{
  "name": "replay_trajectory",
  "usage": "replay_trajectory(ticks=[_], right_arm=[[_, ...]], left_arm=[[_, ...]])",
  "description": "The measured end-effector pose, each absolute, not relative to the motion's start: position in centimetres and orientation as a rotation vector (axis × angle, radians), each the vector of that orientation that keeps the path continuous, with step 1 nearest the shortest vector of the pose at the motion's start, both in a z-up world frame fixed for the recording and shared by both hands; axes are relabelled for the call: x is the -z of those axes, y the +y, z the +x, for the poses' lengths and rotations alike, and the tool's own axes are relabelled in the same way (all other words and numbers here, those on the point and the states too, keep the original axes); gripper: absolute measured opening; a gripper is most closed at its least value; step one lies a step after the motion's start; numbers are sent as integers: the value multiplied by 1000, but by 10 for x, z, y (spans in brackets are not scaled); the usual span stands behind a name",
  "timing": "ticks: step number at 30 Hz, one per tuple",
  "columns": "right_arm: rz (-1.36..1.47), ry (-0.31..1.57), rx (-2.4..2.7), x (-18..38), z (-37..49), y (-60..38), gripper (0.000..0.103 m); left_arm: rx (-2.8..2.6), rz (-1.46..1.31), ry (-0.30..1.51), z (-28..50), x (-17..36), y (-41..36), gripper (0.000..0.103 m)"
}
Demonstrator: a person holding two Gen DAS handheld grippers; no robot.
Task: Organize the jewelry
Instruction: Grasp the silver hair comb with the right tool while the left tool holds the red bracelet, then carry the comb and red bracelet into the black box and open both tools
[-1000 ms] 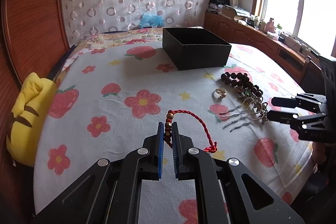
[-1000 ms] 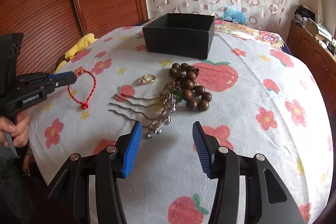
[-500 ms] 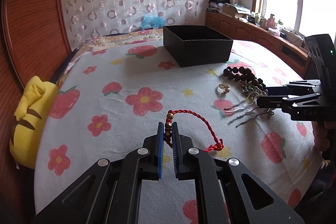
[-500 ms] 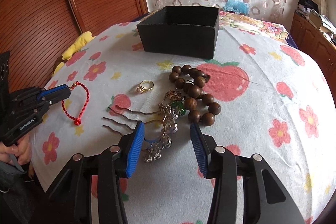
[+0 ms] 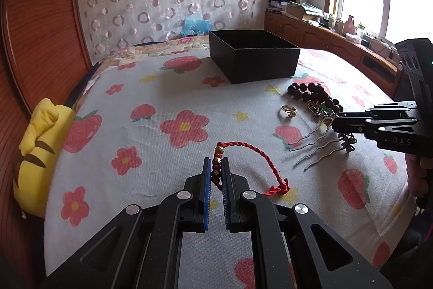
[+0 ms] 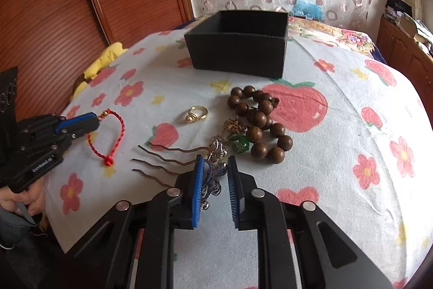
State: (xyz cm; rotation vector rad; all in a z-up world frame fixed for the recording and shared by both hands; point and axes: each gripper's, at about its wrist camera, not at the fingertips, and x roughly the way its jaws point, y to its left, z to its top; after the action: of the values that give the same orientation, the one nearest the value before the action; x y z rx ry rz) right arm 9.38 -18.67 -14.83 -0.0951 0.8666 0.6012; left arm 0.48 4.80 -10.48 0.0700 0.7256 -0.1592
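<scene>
Left gripper [image 5: 216, 165] pinching red bracelet [image 5: 251, 157]

Both grippers were matte black, angular frames with triangular cut-outs and round silver screws. The left gripper [image 5: 217, 167] carried ribbed blue pads on its fingers [image 5: 207, 182]; the right gripper [image 6: 215, 167] matched, blue ribbed fingers [image 6: 198, 180] too. White lettering marked their sides. Bare skin showed on the left hand [image 6: 24, 201].

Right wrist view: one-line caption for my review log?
Right hand-held gripper open around silver hair comb; left hand-held gripper shut on red cord bracelet; black box waits behind.
</scene>
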Motion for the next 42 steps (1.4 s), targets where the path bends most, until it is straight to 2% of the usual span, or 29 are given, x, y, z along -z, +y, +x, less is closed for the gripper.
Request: replay_trajectory(ticks=[16, 26, 36, 42], right_arm=[[-164, 727, -635, 105, 85, -177, 11], [-215, 652, -631, 75, 96, -175, 11], [-188, 568, -586, 41, 142, -181, 11], [-150, 591, -558, 41, 189, -180, 11]], left_arm=[[161, 18, 707, 5, 98, 56, 6], [166, 27, 625, 5, 65, 54, 7], [185, 59, 553, 27, 41, 41, 7], [189, 58, 530, 48, 30, 36, 6]])
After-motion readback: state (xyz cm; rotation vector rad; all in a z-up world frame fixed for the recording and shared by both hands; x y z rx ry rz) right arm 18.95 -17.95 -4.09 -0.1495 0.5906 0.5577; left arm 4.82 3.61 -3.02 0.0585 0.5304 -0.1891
